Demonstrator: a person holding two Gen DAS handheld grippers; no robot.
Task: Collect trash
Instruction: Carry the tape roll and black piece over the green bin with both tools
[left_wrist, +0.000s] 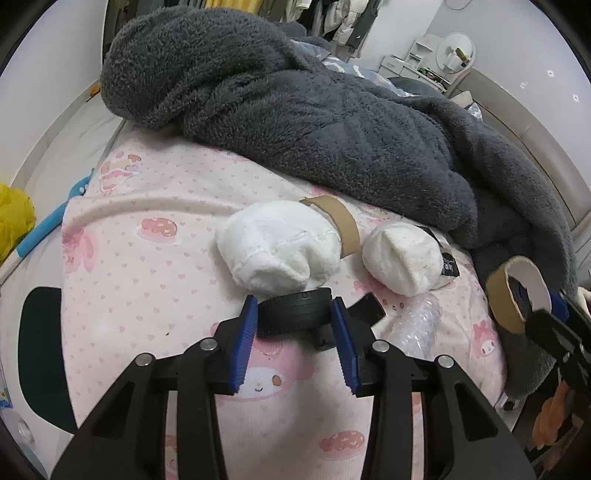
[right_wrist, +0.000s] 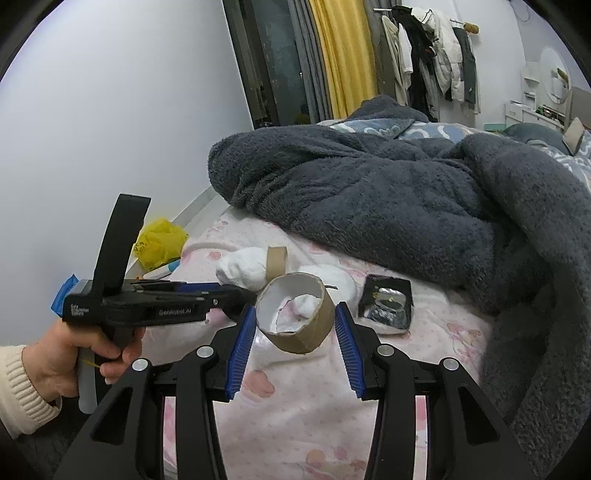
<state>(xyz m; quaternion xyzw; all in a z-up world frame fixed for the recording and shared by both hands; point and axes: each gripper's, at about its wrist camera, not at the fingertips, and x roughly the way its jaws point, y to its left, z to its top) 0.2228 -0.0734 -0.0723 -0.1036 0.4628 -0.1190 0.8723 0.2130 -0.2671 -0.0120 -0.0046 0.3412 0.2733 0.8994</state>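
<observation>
We pinch a tape core (right_wrist: 295, 317) in our right gripper (right_wrist: 295, 319) and seemingly a black cap (left_wrist: 295, 308) in the left (left_wrist: 294, 314); another core (left_wrist: 338, 221) and a wrapper (right_wrist: 388, 304) remain farther off.

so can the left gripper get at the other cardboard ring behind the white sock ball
Probably not right now: the left gripper is clamped on a black roll, and the white sock ball sits between it and the cardboard ring. It would need to unload first.
</observation>
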